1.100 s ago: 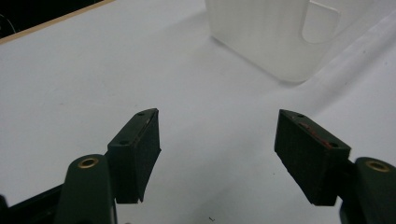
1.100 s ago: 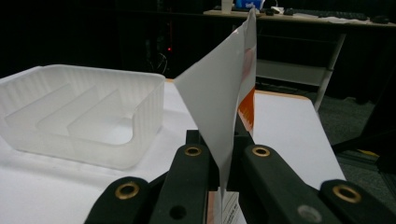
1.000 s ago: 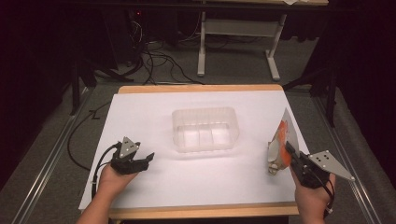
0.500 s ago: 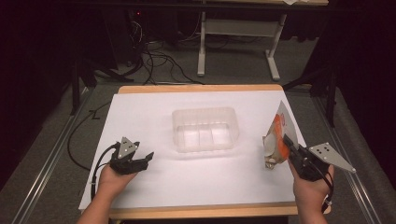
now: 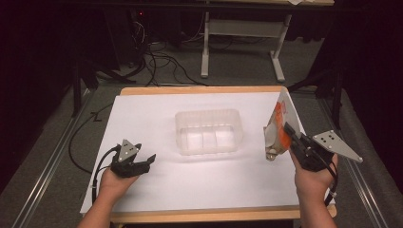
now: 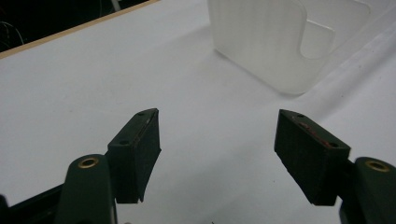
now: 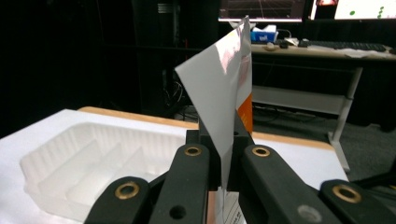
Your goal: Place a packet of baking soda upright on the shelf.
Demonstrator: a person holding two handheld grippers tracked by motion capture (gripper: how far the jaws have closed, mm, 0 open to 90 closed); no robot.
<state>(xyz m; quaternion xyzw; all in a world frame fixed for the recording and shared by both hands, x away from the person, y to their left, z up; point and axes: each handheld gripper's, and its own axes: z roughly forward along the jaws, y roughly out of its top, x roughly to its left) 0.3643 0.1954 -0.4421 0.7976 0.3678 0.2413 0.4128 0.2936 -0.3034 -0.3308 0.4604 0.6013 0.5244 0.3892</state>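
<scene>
A flat pouch (image 5: 278,128), silvery white with an orange patch, stands nearly upright, pinched between the closed jaws of the right hand-held gripper (image 5: 288,134) and rising above them. A clear plastic tray (image 5: 207,131) with ribbed walls and inner dividers lies empty, ahead of the left hand-held gripper (image 5: 147,160) and well apart from it.

The left gripper (image 6: 217,154), jaws apart, points toward a clear plastic tray (image 6: 280,42).

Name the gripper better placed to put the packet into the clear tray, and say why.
Right. The right gripper is already shut on the orange-and-white packet, held beside the clear tray. The left gripper rests open, holding nothing, on the table.
</scene>
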